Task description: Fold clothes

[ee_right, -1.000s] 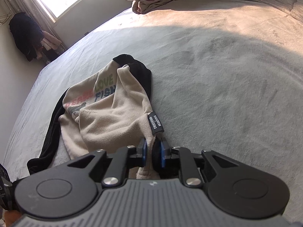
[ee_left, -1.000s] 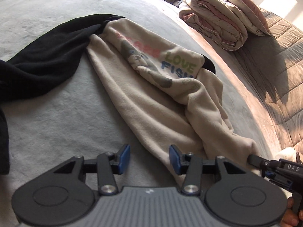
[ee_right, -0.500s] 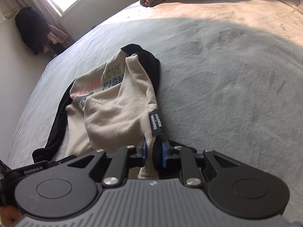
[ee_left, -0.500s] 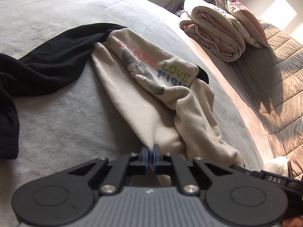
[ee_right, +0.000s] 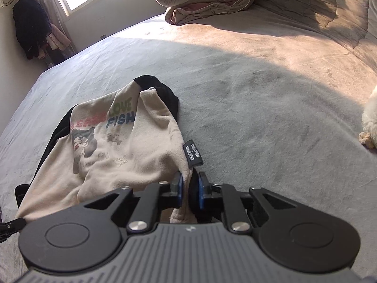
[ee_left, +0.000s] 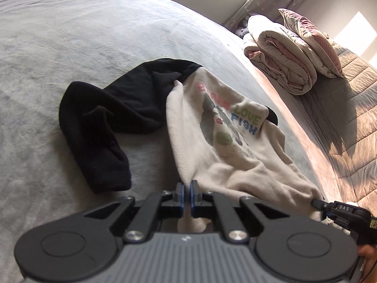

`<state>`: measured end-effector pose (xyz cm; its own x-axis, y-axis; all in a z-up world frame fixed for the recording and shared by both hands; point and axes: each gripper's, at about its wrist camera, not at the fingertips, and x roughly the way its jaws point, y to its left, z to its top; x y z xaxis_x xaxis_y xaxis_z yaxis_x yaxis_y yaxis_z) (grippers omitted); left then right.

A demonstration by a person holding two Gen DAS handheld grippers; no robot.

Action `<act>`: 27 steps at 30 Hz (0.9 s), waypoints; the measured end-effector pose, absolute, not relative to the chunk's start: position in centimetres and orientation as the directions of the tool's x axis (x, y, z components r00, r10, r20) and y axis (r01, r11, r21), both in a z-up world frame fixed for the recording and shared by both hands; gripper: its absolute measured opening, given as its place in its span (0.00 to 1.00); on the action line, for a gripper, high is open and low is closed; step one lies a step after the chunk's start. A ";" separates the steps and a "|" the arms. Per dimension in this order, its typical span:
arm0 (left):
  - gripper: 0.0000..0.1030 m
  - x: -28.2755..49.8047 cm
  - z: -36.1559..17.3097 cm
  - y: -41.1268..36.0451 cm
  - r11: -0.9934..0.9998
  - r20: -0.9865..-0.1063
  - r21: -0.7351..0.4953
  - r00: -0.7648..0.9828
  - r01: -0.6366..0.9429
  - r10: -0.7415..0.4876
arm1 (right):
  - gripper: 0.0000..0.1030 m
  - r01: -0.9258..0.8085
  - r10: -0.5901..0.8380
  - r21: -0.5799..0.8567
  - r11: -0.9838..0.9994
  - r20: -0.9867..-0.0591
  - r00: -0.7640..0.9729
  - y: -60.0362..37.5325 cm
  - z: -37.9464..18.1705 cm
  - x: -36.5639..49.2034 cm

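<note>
- one garment only: a cream fleece sweatshirt with black sleeves and a printed "love fish" cartoon front (ee_left: 219,146), lying crumpled on the grey plush bed cover (ee_left: 70,47); same shirt in the right wrist view (ee_right: 122,151).
- it lies straight ahead of both grippers, running away from them toward the far side of the bed; hem edge nearest, collar end farthest.
- long axis: hem to neck, roughly along the line both grippers point. the hem itself runs crosswise, strung between the two grips.
- left gripper (ee_left: 186,194): jaws together, clamped on the left end of the cream hem, cloth pinched between the blue pads.
- right gripper (ee_right: 188,189): jaws closing, a thick bunch of hem between the blue pads, pads pressing on it; the black woven label (ee_right: 191,152) sits just beyond the fingertips.
- neither hand is nearer; each has its own hem corner. the right gripper's nose shows at the edge of the left view (ee_left: 339,208), near.
- black sleeve (ee_left: 103,127), one fully seen, flopped out to the left of the body and bent back on itself; the other shows only as a black edge past the print (ee_right: 165,94).
- judgement: the coming move turns on the hem being held at both ends, so drawing the hands apart and lifting should spread the body flat. the left sleeve would likely drag.
- other counts: one folded beige-and-pink quilt (ee_left: 282,54), one pillow on it (ee_left: 311,37); one fluffy white thing at the right edge (ee_right: 370,122), cannot tell what.
</note>
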<state>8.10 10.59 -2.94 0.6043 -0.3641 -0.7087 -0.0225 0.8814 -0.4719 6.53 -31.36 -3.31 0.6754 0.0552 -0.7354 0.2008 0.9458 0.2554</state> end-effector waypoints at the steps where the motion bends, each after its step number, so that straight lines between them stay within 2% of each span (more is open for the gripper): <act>1: 0.04 7.9 -3.1 11.4 0.877 -0.710 -0.480 0.602 -0.034 -0.365 | 0.15 0.207 0.051 0.254 0.945 -0.737 0.674 -31.6 -3.1 6.5; 5: 0.04 7.0 -3.8 14.3 0.852 -0.716 -0.519 0.582 -0.073 -0.386 | 0.15 0.216 0.045 0.244 0.945 -0.754 0.656 -31.7 -3.2 6.4; 10: 0.04 6.4 -4.5 15.3 0.864 -0.731 -0.497 0.577 -0.085 -0.364 | 0.15 0.219 0.081 0.279 0.935 -0.770 0.633 -30.7 -3.6 5.9; 14: 0.04 6.3 -5.0 15.5 0.870 -0.728 -0.491 0.573 -0.050 -0.378 | 0.22 0.158 0.101 0.256 0.954 -0.769 0.631 -29.7 -3.3 5.4; 16: 0.04 6.2 -5.3 15.3 0.875 -0.728 -0.483 0.569 -0.028 -0.384 | 0.33 0.138 0.099 0.241 0.961 -0.762 0.640 -29.6 -3.0 5.0; 17: 0.05 6.2 -5.5 15.3 0.875 -0.727 -0.484 0.567 -0.023 -0.387 | 0.42 0.131 0.099 0.238 0.962 -0.757 0.646 -29.7 -2.8 4.8; 18: 0.05 6.1 -5.8 15.3 0.873 -0.728 -0.488 0.563 -0.023 -0.392 | 0.43 0.126 0.104 0.243 0.962 -0.751 0.652 -29.9 -2.7 4.5; 22: 0.06 6.3 -7.0 15.7 0.860 -0.732 -0.508 0.549 -0.046 -0.403 | 0.44 0.146 0.108 0.269 0.952 -0.742 0.662 -31.3 -2.3 3.8; 27: 0.15 6.7 -7.4 15.2 0.861 -0.735 -0.507 0.543 -0.044 -0.406 | 0.44 0.180 0.080 0.256 0.950 -0.756 0.650 -32.6 -2.9 3.4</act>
